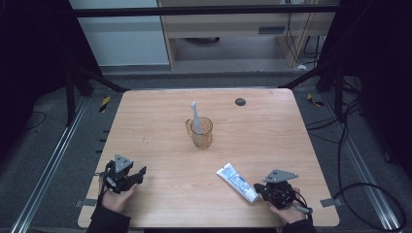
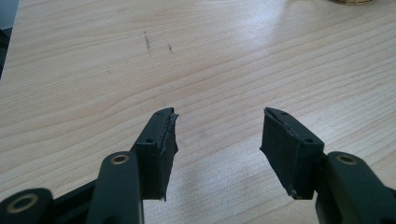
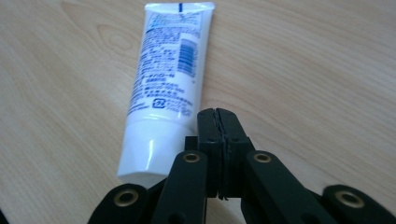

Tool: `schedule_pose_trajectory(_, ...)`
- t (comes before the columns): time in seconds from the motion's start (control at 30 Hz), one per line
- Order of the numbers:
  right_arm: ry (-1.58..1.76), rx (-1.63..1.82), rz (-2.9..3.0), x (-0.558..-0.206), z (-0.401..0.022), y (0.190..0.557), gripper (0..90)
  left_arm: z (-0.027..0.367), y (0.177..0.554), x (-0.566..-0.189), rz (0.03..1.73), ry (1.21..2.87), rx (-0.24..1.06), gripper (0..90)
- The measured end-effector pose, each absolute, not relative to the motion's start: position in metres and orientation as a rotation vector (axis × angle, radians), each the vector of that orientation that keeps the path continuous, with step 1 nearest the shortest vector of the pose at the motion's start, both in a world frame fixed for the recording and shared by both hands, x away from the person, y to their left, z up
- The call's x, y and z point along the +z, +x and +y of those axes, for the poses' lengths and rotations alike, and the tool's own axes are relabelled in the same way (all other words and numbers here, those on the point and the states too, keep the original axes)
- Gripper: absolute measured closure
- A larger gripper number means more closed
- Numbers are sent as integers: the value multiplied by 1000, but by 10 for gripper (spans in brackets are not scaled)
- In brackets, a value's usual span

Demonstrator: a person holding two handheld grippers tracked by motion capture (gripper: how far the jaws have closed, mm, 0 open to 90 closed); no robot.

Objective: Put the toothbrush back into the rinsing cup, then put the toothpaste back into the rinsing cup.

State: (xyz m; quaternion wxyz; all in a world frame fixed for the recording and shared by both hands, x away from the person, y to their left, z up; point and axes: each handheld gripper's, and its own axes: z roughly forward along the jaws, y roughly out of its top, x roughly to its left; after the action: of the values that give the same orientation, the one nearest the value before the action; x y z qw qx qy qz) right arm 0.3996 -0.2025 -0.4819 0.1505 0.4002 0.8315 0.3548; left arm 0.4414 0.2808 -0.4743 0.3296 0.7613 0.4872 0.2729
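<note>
Toothpaste tube (image 3: 163,88), white with blue print, lies flat.

Toothbrush (image 1: 194,116) in cup (image 1: 201,132) mid-table; tube (image 1: 237,182) lying near right tool (image 1: 262,190) (just beside).

One wooden table (image 1: 160,145) filled the middle of the high view. Three loose things stood or lay on it: one clear amber cup (image 1: 202,132) at the centre of the frame, one white toothbrush (image 1: 195,118) standing inside that cup, and one white tube (image 1: 237,182) lying at the lower right. One small dark round mark (image 1: 240,101) sat on the tabletop at the upper right of centre. Two grippers were counted, one left gripper (image 1: 138,174) at the lower left and one right gripper (image 1: 260,189) at the lower right, each with two black jaws. Two hands held them, one apiece.
</note>
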Motion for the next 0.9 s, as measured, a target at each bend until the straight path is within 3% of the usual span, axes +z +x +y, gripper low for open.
schedule_pose_trajectory(0.27, 1200, 1033, 2281, -468, -210, 406, 743, 282, 443, -475, 1278, 1991, 706, 429)
schedule_pose_trajectory(0.6, 1206, 1058, 2236, -450, -199, 415, 440, 281, 444, -476, 1277, 2000, 707, 422)
schedule_pose_trajectory(0.9, 1187, 1048, 2292, -439, -173, 421, 314, 282, 444, -477, 1284, 2008, 699, 414)
